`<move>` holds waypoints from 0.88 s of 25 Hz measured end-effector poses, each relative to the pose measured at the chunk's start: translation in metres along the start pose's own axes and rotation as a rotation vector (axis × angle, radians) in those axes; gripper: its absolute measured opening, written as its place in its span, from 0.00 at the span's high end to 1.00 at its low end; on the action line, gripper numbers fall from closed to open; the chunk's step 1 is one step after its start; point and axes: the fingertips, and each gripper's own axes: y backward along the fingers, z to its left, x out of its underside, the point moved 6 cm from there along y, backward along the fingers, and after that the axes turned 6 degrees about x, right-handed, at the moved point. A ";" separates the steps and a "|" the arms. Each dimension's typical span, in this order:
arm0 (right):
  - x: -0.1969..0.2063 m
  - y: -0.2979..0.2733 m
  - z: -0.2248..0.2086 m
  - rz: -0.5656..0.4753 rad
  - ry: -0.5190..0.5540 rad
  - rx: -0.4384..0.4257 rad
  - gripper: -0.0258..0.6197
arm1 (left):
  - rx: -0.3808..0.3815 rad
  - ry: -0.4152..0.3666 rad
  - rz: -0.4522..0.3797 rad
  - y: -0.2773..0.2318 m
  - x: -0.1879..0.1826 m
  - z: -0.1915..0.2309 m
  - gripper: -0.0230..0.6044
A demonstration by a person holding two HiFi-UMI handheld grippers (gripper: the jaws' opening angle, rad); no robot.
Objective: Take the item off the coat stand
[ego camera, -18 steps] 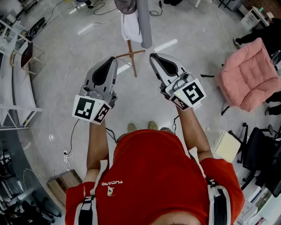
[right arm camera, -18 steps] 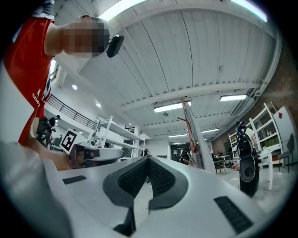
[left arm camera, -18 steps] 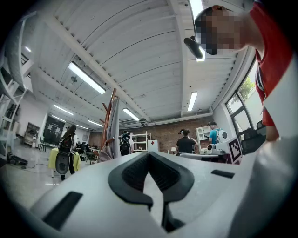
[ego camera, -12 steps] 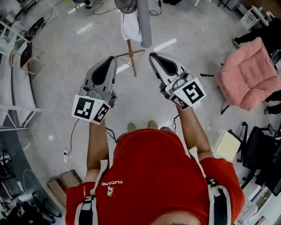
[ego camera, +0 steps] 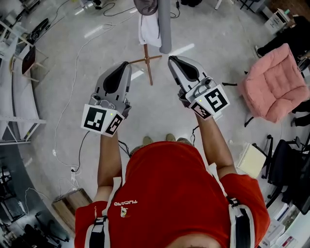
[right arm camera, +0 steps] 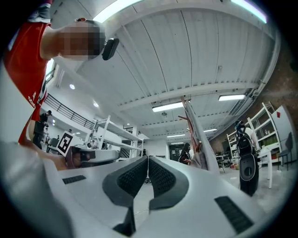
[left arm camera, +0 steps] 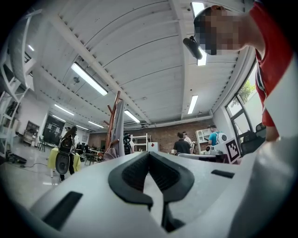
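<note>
A wooden coat stand rises ahead of me at the top centre of the head view, its crossed foot on the floor. On it hang a grey garment, a white cloth and a dark grey item. My left gripper is held up just left of the stand's foot, shut and empty. My right gripper is just right of it, shut and empty. The stand shows left of centre in the left gripper view, and the stand shows right of centre in the right gripper view.
A pink padded chair stands at the right. White shelving lines the left side. A cable runs over the grey floor. Dark chairs crowd the lower right. People stand far off.
The view has shifted a little; the stand and both grippers sit slightly further right in frame. Both grippers stay shut and empty.
</note>
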 end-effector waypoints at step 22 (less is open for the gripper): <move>0.026 -0.114 -0.028 0.029 0.053 0.086 0.72 | 0.023 -0.007 0.011 -0.013 0.012 0.105 0.95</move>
